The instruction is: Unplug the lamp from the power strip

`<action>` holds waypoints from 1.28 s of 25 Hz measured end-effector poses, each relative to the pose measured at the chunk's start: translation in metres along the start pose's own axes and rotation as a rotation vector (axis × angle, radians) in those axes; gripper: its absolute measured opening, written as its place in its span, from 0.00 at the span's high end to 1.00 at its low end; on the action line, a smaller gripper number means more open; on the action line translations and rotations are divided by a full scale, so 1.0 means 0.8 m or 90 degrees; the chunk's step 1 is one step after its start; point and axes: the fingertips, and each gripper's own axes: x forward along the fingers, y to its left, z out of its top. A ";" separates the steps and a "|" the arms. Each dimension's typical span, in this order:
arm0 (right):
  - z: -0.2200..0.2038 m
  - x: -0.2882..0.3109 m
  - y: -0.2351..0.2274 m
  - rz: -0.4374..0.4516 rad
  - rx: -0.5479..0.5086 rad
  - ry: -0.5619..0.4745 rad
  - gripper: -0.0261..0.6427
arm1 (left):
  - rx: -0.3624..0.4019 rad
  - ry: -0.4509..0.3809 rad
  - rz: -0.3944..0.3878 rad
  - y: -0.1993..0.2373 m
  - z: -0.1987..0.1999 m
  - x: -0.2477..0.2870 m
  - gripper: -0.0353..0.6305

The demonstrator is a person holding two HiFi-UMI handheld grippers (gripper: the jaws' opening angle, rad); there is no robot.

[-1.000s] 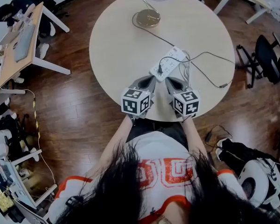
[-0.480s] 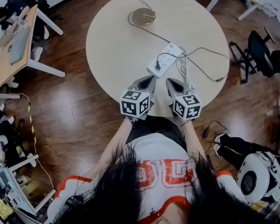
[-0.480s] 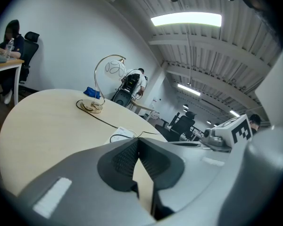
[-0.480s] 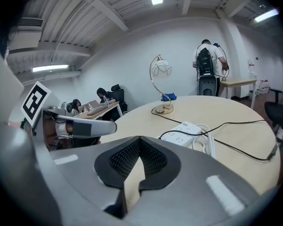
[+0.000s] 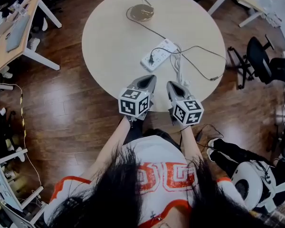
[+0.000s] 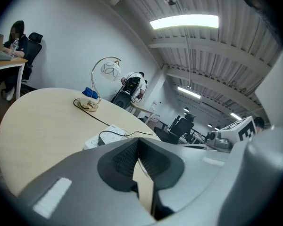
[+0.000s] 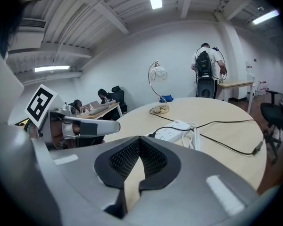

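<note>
Here, both grippers have drawn back from the power strip (image 5: 159, 54) toward the near rim of the table (image 5: 109, 46). I hold the left gripper (image 5: 149, 80) and the right gripper (image 5: 172, 85) with jaws pressed together, nothing between them. The black plug (image 5: 151, 59), which I take for the lamp's (image 5: 140, 12), still sits in the strip's left end, so the unplugging remains undone.

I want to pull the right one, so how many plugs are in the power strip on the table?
1: a black plug at the power strip's end nearer the person. The other sockets look empty, but they are small in view.
</note>
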 end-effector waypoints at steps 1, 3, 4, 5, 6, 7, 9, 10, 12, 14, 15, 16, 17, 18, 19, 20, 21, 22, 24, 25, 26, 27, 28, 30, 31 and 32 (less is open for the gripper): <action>-0.002 -0.007 0.001 0.001 -0.001 -0.002 0.96 | 0.000 -0.003 0.004 -0.006 -0.002 -0.004 0.95; -0.007 -0.022 0.002 0.004 -0.004 -0.004 0.96 | 0.002 -0.008 0.012 -0.019 -0.007 -0.012 0.95; -0.009 -0.030 0.003 0.006 -0.006 -0.005 0.96 | 0.003 -0.011 0.017 -0.025 -0.010 -0.016 0.95; -0.012 -0.037 0.003 0.009 -0.008 -0.007 0.96 | 0.004 -0.015 0.023 -0.031 -0.013 -0.020 0.95; -0.015 -0.044 0.004 0.012 -0.010 -0.009 0.96 | 0.004 -0.019 0.029 -0.037 -0.015 -0.025 0.95; -0.018 -0.052 0.005 0.016 -0.011 -0.011 0.96 | 0.004 -0.024 0.036 -0.042 -0.017 -0.030 0.95; -0.021 -0.067 0.007 0.025 -0.011 -0.019 0.96 | 0.002 -0.034 0.050 -0.051 -0.020 -0.041 0.95; -0.023 -0.073 0.007 0.029 -0.011 -0.022 0.96 | 0.001 -0.040 0.057 -0.056 -0.021 -0.045 0.95; -0.026 -0.081 0.005 0.038 -0.009 -0.028 0.96 | -0.001 -0.048 0.072 -0.061 -0.024 -0.051 0.95; -0.033 -0.089 0.005 0.045 -0.005 -0.031 0.96 | -0.001 -0.053 0.085 -0.068 -0.031 -0.058 0.95; -0.037 -0.094 0.007 0.048 -0.002 -0.033 0.96 | 0.000 -0.053 0.090 -0.072 -0.035 -0.064 0.95; -0.041 -0.100 0.011 0.051 0.003 -0.036 0.96 | 0.002 -0.054 0.092 -0.078 -0.040 -0.073 0.95; -0.044 -0.106 0.016 0.055 0.008 -0.039 0.96 | 0.005 -0.054 0.094 -0.084 -0.044 -0.082 0.95; -0.045 -0.111 0.022 0.059 0.013 -0.043 0.96 | 0.008 -0.054 0.094 -0.090 -0.046 -0.092 0.95; -0.046 -0.115 0.028 0.063 0.014 -0.047 0.96 | 0.010 -0.056 0.095 -0.096 -0.048 -0.102 0.95; -0.047 -0.119 0.034 0.067 0.014 -0.050 0.96 | 0.012 -0.057 0.096 -0.100 -0.051 -0.111 0.95; -0.048 -0.122 0.040 0.071 0.011 -0.053 0.96 | 0.013 -0.060 0.099 -0.103 -0.053 -0.119 0.95; -0.050 -0.125 0.045 0.076 0.008 -0.056 0.96 | 0.014 -0.062 0.103 -0.105 -0.057 -0.126 0.95; -0.054 -0.131 0.053 0.084 0.004 -0.059 0.96 | 0.012 -0.065 0.111 -0.108 -0.063 -0.137 0.95; -0.057 -0.134 0.056 0.089 0.003 -0.059 0.96 | 0.010 -0.066 0.114 -0.110 -0.066 -0.141 0.95; -0.060 -0.137 0.060 0.092 0.003 -0.058 0.96 | 0.007 -0.068 0.117 -0.112 -0.069 -0.145 0.95; -0.063 -0.140 0.062 0.095 0.003 -0.057 0.96 | 0.005 -0.070 0.117 -0.114 -0.071 -0.147 0.95; -0.065 -0.142 0.064 0.096 0.003 -0.056 0.96 | 0.004 -0.070 0.116 -0.116 -0.073 -0.149 0.95; -0.067 -0.142 0.067 0.095 0.004 -0.055 0.96 | 0.005 -0.067 0.110 -0.117 -0.074 -0.150 0.95; -0.066 -0.142 0.070 0.093 0.004 -0.054 0.96 | 0.007 -0.066 0.107 -0.116 -0.074 -0.151 0.95; -0.066 -0.141 0.073 0.091 0.003 -0.053 0.96 | 0.007 -0.064 0.104 -0.114 -0.074 -0.152 0.95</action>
